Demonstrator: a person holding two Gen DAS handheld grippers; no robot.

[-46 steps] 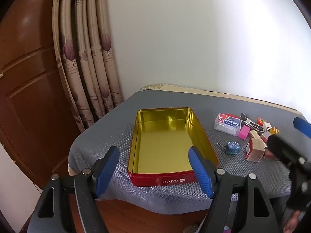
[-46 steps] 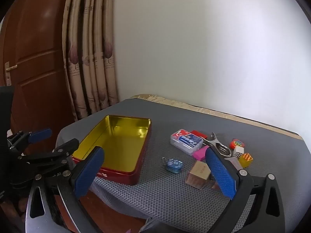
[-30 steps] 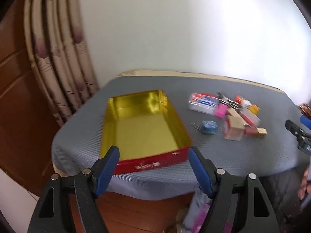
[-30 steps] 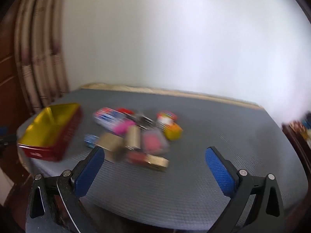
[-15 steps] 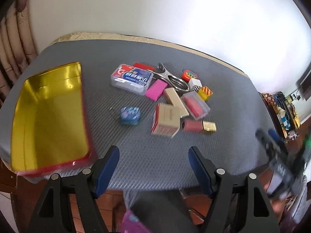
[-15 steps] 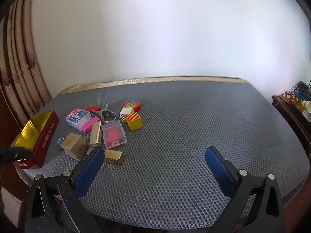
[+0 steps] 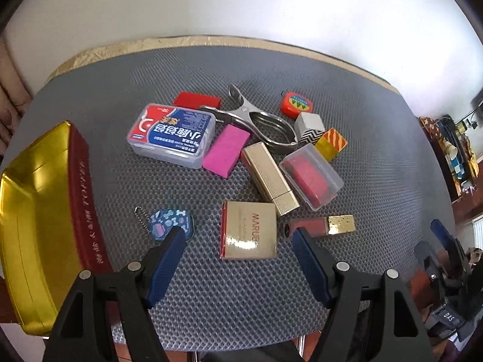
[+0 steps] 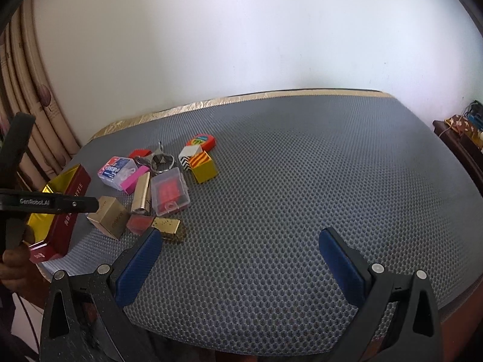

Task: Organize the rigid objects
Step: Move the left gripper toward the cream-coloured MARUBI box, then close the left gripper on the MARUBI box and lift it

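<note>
Left hand-held gripper (image 7: 235, 259) spread, empty, over gold square cardboard box (image 7: 249, 230) on grey mesh bench (image 7: 377, 150), beside red-and-gold tin (image 7: 33, 211). Box looks light, stiff; pinch flat sides. Right hand-held gripper (image 8: 238, 259) spread, empty.

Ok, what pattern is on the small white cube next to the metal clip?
Black-and-white zigzag stripes on the white cube, clearest in the left wrist view.

From the left wrist, the red tin (image 7: 36, 220) runs off the picture's left edge, its far end unseen. The metal clip (image 7: 259, 123) is partly tucked behind the gold tube (image 7: 270, 178). From the right wrist, the left gripper's body covers part of the tin (image 8: 65, 208), and the keychain is hidden.
</note>
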